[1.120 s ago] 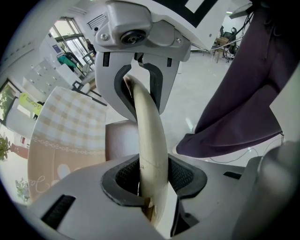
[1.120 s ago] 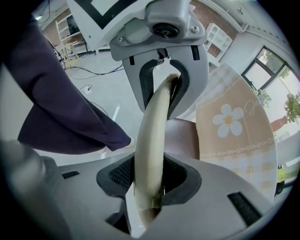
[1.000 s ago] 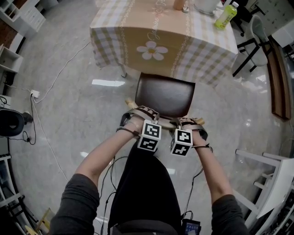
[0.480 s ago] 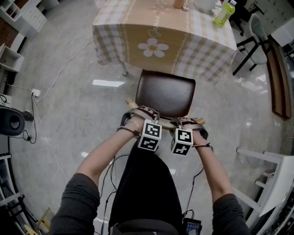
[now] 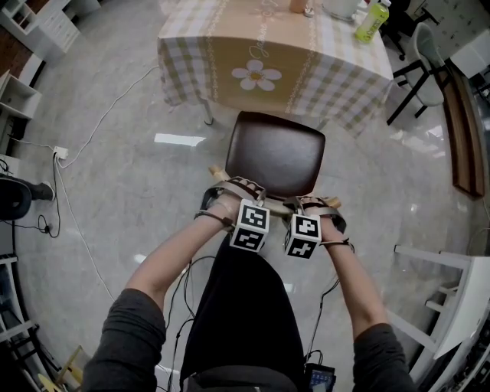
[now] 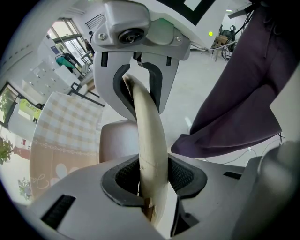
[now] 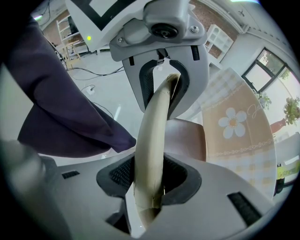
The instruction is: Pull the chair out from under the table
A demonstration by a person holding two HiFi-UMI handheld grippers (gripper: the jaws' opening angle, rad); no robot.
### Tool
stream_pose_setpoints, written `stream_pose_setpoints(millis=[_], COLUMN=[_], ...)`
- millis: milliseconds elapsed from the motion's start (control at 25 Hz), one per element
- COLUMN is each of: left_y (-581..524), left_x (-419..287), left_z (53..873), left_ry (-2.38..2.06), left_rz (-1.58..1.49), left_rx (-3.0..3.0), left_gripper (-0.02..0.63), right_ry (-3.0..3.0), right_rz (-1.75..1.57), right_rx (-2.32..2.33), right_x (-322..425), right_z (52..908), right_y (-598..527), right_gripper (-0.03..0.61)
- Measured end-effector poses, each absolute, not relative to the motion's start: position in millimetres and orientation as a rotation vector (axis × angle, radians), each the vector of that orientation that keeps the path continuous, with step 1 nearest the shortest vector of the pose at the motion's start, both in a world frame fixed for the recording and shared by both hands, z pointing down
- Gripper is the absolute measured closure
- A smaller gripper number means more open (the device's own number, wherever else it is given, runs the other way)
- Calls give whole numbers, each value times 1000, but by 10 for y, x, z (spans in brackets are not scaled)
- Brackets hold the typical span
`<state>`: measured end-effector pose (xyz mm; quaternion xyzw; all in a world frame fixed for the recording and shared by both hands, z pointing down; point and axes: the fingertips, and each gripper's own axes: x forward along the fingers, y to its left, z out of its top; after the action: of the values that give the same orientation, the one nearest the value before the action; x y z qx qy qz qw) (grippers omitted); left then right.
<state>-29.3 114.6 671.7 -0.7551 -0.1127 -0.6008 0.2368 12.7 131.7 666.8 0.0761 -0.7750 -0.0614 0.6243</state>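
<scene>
The chair has a dark brown seat (image 5: 276, 155) and a pale curved wooden back rail (image 5: 277, 205). It stands on the floor just in front of the table (image 5: 191, 46), which is draped in a checked cloth with a flower runner. In the head view my left gripper (image 5: 233, 189) and right gripper (image 5: 315, 205) sit side by side on the rail, both pointing steeply down. The left gripper view shows the rail (image 6: 150, 140) clamped between the pads of my left gripper (image 6: 152, 185). The right gripper view shows the rail (image 7: 154, 136) pinched by my right gripper (image 7: 150, 187).
A green bottle (image 5: 372, 21) stands on the table's right corner. A black-legged chair (image 5: 425, 65) and a wooden bench (image 5: 463, 130) are at the right, and a white frame (image 5: 452, 306) at the lower right. Cables (image 5: 69, 207) trail across the floor at the left.
The chair has slid out from the table toward me with both grippers on its rail. The seat's far edge now stands apart from the hanging cloth.
</scene>
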Motion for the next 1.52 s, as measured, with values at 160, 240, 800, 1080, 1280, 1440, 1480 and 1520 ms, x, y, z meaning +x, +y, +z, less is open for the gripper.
stream_pose_setpoints(millis=[160,240,800,1080,1280,1440,1480,1520], left_y=[1229,1266,1332,1276,1193,1263,1260,1251], left_x=[-313,-318,-294,-292,-221,-148,-103,-36], left_z=[6721,6724,6684,6113,5561,5086,4926,4752], left_ry=[-311,-315,-201,-14,61,243,295,339], left_rz=[-1652,-1654,-1704,-1696,-1591,-1362,-1276,-1189], left_rx=[-2067,-2066,-2153,-2484,-2621,-2756,-2799,-2839], left_gripper=[462,463,388,390,427,505,531,542], right_ry=[-1784,-1788,-1788,-1944,-2163,-2414,-2469,-2507], right_rz=[-145,-146,-157,20,254,482,514,529], right_rx=[177,181,228,426,728,1044,1116,1194], right_x=[95,82,55,85,223,284,310,362], right_z=[6669,6663,6605,5950,5246,4649,4509,4364], right_y=[1395,1422,1456,1397,1258,1393,1427,1450], right_gripper=[437,437,423,393,393,397,405,420])
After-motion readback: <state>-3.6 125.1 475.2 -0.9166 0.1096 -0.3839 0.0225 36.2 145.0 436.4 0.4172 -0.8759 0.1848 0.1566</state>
